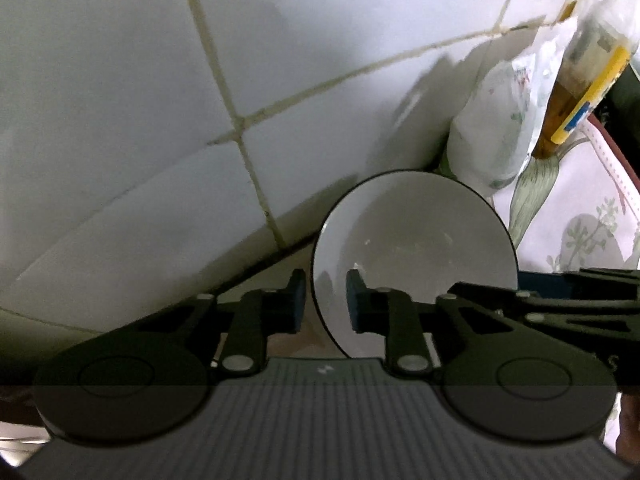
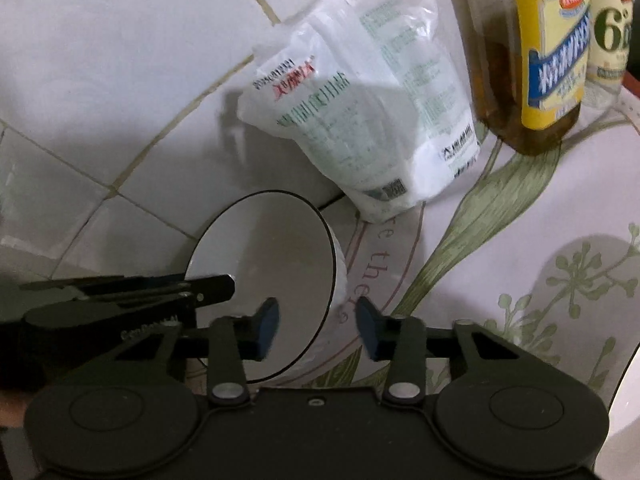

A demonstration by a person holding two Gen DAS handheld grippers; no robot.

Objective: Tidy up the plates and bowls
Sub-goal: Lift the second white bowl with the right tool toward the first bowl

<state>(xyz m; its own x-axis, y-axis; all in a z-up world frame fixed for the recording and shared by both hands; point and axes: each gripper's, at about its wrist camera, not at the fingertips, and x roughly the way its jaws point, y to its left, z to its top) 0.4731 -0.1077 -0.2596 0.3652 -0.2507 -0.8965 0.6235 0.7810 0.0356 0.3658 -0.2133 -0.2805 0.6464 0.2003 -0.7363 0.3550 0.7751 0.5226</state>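
A white bowl point(image 1: 420, 240) with a thin black rim stands on a flowered cloth close to the tiled wall. My left gripper point(image 1: 326, 300) is shut on its left rim, one blue pad outside the wall and the other inside. In the right wrist view the same bowl point(image 2: 272, 248) looks tilted on edge. My right gripper point(image 2: 318, 330) straddles its right rim, one pad inside and one outside, with a gap showing on both sides. The left gripper's fingers point(image 2: 216, 286) reach in edge-on from the left.
A white printed plastic bag point(image 2: 360, 112) leans on the wall right behind the bowl. An oil bottle with a yellow label point(image 2: 552, 52) and a second bottle point(image 2: 608, 28) stand at the back right. The flowered cloth point(image 2: 500, 260) stretches to the right.
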